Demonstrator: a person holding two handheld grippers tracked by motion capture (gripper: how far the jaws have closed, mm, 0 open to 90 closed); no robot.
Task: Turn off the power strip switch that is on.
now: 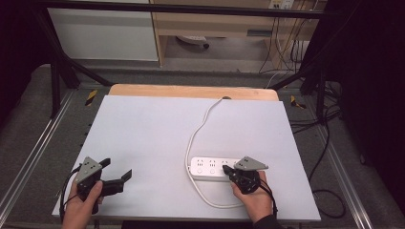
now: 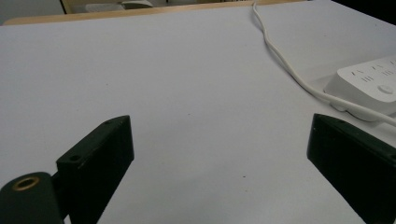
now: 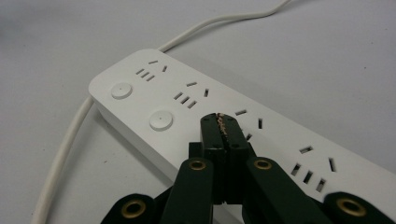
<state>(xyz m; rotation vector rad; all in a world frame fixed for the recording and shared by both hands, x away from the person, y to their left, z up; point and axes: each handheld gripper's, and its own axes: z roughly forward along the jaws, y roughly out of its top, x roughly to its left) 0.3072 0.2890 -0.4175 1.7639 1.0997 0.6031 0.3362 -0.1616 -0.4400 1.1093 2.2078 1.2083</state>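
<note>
- Right gripper (image 3: 223, 122): jaws closed with nothing between them, tips over the top face of the power strip (image 3: 196, 100).
- Left gripper (image 1: 117, 171): jaws wide open, empty, well left of the power strip.
- Power strip: on the counter (image 1: 143, 129); its white cord (image 1: 200, 126) runs to the far edge.

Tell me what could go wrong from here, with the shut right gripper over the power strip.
The right gripper, jaws shut, hovers at the power strip near its round buttons; a slip could press the wrong button or jab a socket slot. The strip's white cable loops close under the right hand, so a pull back might snag it and drag the strip. The left gripper stands open and apart, so nothing steadies the strip.
</note>
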